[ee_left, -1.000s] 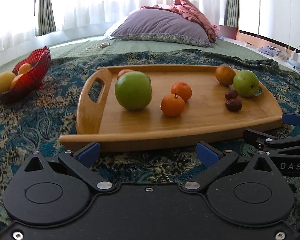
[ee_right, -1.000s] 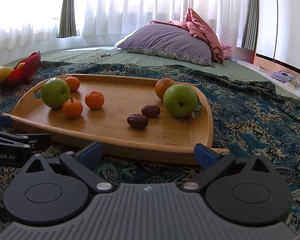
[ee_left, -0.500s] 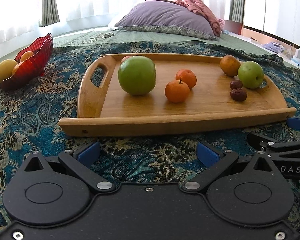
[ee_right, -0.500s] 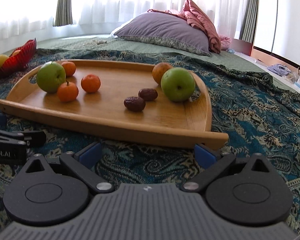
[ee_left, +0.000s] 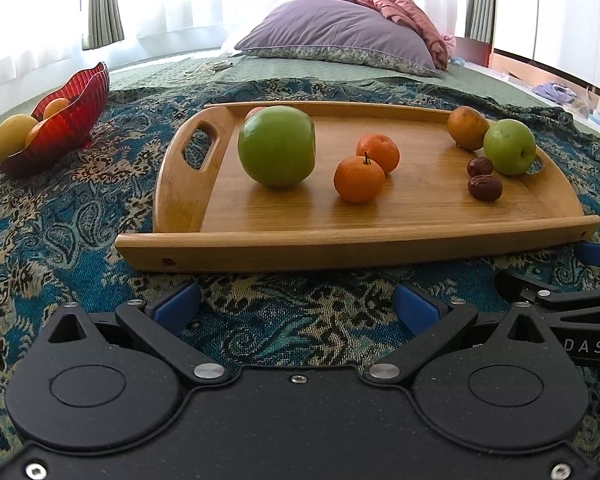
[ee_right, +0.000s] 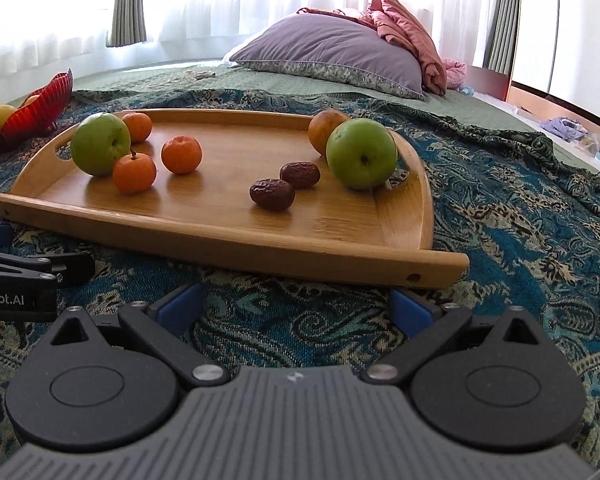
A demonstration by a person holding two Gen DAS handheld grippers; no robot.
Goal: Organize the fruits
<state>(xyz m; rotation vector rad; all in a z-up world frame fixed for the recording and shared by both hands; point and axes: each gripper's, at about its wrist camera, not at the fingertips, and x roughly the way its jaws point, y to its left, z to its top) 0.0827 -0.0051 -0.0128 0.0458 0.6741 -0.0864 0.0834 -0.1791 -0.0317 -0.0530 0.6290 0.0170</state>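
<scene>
Both the left hand-held gripper (ee_left: 296, 304) and right hand-held gripper (ee_right: 296, 304) hover spread before the wooden tray's (ee_left: 340, 256) near edge. Judging by the red glass bowl (ee_left: 76, 120) already holding fruit, any grasp should centre on one fruit, squeezing gently.

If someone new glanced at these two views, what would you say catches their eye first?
Probably the wooden tray on the patterned blue cloth, with a big green apple near its handle end, two small oranges mid-tray and another green apple beside two dark dates at the far end. Next, the red glass bowl of yellow and orange fruit left of the tray. Both claws, left and right, sit open before the tray's near rim.
</scene>
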